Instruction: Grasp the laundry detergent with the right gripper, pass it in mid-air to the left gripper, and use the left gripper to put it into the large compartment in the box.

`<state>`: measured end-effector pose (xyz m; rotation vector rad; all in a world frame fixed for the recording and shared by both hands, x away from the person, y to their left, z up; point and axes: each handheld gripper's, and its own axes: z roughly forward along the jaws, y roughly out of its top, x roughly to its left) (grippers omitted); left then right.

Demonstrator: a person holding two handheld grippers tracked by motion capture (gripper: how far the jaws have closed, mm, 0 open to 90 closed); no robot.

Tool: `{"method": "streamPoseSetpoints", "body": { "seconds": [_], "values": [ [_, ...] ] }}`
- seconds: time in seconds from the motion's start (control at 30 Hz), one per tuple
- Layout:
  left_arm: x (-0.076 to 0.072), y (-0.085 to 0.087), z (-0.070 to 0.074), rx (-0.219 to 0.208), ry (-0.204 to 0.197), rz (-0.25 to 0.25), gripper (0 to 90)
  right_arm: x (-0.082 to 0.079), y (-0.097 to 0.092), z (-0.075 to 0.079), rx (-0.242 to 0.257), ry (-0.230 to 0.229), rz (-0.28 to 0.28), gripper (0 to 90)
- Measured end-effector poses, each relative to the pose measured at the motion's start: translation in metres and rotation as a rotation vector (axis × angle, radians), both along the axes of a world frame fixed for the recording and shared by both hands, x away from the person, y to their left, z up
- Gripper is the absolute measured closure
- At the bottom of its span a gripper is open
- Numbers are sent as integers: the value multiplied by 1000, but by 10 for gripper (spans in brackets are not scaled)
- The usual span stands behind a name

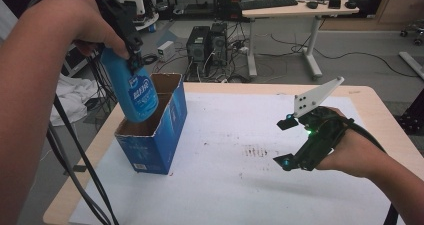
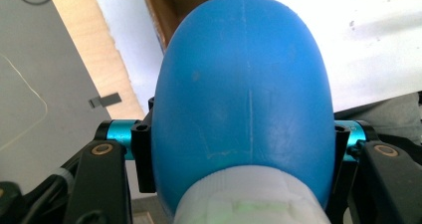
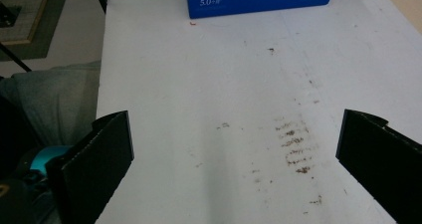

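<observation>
My left gripper (image 1: 131, 60) is clamped on the blue bottle (image 1: 134, 92), jaws pressed against both flanks just below its white cap, as the left gripper view makes plain. The bottle hangs cap-up with its base dipping into the open top of the blue box (image 1: 155, 130), close to the box's left wall. I judge the job roughly halfway done: the bottle is lifted and lined up over the opening, but it is not yet resting inside, so lowering it and letting go remain. The box has a ragged brown inner rim (the flaps look torn away), which the base could catch on.

To the right of the box lies the white sheet (image 1: 240, 185) covering the table (image 1: 372, 102), marked with brown specks and a cluster of smudges (image 1: 256, 151) about midway between the box and my other hand. Further right of the box, my right gripper (image 1: 286, 141) hovers low over the sheet with its jaws wide apart and nothing between them, pointed back toward the box.

Beyond the box's far side the room is cluttered: computer towers (image 1: 207, 42) on the floor amid tangled cables, and a desk (image 1: 285, 7) carrying keyboards.
</observation>
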<state>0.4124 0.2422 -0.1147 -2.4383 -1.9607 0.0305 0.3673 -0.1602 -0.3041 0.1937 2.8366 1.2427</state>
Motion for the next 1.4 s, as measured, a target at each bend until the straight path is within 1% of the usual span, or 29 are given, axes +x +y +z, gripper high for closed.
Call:
{"method": "streamPoseSetpoints", "body": {
  "seconds": [0.13,0.23,0.3,0.37,0.43,0.53,0.73,0.8,0.93,1.1,1.13,1.27,1.33,1.4],
  "values": [
    [5,3,-12,2,17,0,385,1,0,-3,-5,6,-4,7],
    [8,3,-25,19,38,-30,385,2,0,-6,-8,9,-12,7],
    [10,3,-32,15,51,-43,385,1,0,-7,-1,12,-16,7],
    [13,5,-43,8,65,-66,385,1,-1,-7,-5,11,-17,7],
    [15,5,-52,6,76,-71,385,0,-2,-7,-2,14,-22,7],
    [18,3,-69,16,90,-131,385,0,-3,-8,0,11,-26,7],
    [18,-3,-98,36,118,-270,386,-1,-6,-10,0,14,-37,7],
    [18,-5,-106,40,117,-311,385,-1,-6,-10,2,15,-36,7],
    [19,-7,-125,53,118,-422,385,-2,-7,-10,-3,17,-41,7],
    [19,-8,-140,71,119,-551,385,-3,-7,-11,-15,14,-42,8],
    [19,-8,-143,72,112,-575,385,-3,-8,-11,-16,17,-44,7],
    [19,-9,-153,88,96,-637,385,-3,-9,-11,-19,17,-50,8],
    [19,-10,-158,98,93,-670,385,-3,-9,-11,-19,15,-50,7],
    [19,-10,-161,104,95,-690,385,-3,-9,-11,-21,14,-52,8]
  ]
}}
